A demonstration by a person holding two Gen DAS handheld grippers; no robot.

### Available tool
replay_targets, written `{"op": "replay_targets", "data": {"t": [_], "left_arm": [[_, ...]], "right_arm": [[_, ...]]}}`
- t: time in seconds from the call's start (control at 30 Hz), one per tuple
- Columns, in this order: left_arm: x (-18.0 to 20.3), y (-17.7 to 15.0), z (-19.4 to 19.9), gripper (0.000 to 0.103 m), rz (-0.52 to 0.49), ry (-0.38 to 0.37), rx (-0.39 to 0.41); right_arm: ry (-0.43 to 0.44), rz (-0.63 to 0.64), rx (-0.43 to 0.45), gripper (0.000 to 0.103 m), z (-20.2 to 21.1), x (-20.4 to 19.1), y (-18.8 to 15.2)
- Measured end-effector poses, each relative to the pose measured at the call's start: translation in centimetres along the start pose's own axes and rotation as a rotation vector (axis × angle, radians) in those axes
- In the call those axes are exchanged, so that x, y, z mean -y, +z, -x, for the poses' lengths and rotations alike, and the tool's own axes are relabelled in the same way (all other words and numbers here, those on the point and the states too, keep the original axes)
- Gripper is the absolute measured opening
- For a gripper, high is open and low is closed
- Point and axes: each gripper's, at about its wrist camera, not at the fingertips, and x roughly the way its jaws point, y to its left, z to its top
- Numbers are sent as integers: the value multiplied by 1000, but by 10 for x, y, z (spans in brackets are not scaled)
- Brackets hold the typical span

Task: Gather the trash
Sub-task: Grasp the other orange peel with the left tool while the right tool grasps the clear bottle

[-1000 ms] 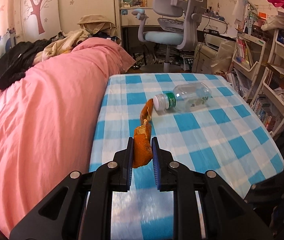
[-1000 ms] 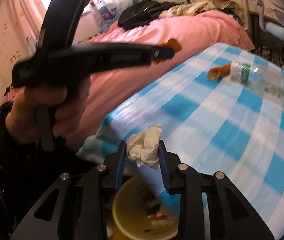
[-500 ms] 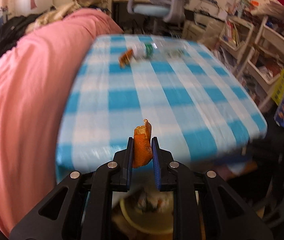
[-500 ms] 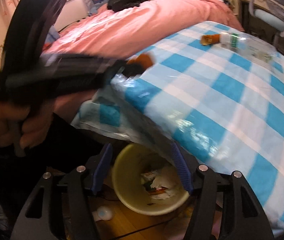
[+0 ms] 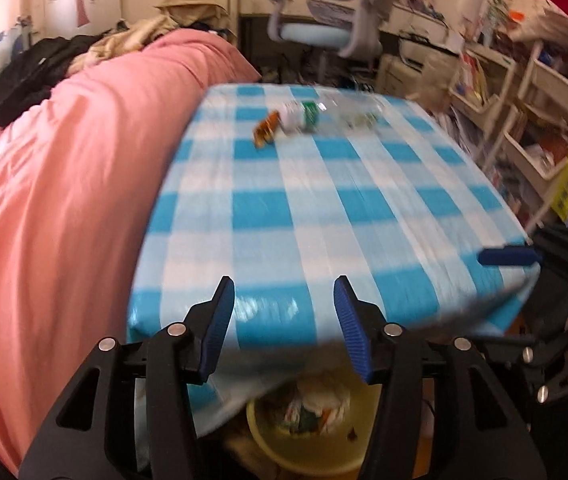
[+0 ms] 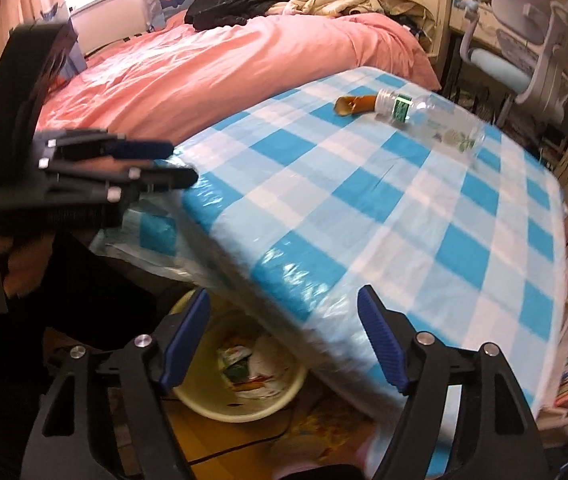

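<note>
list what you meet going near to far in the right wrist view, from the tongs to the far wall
right tongs → yellow bin → checked tablecloth → orange wrapper and plastic bottle → office chair

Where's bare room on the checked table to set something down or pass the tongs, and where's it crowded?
Most of the checked table is bare: the whole near half up to its front edge, plus the right side. Crowded only at the far end, where the plastic bottle lies with the orange wrapper at its cap. Below the front edge, the yellow bin already holds trash.
</note>
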Motion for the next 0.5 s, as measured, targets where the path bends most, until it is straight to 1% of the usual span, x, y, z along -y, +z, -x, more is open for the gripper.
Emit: {"op": "replay_targets", "data": {"t": [0.07,0.2,0.27,0.37,0.5], "left_arm": [[-3,15,-8,49,3,10,10],[-3,50,-32,49,-22,40,25],[-5,69,-49,49,-22,58,28],[-6,93,-75,49,-13,64,24],[-3,124,-110,49,-26,70,15]], "right_arm": [[-10,12,2,74,-3,7,5],[-48,65,11,76,-11,22,21],[-75,102,11,77,-18,32,30],[-124,158,10,77,-29,47,43],[-180,251,30,77,-41,67,63]]}}
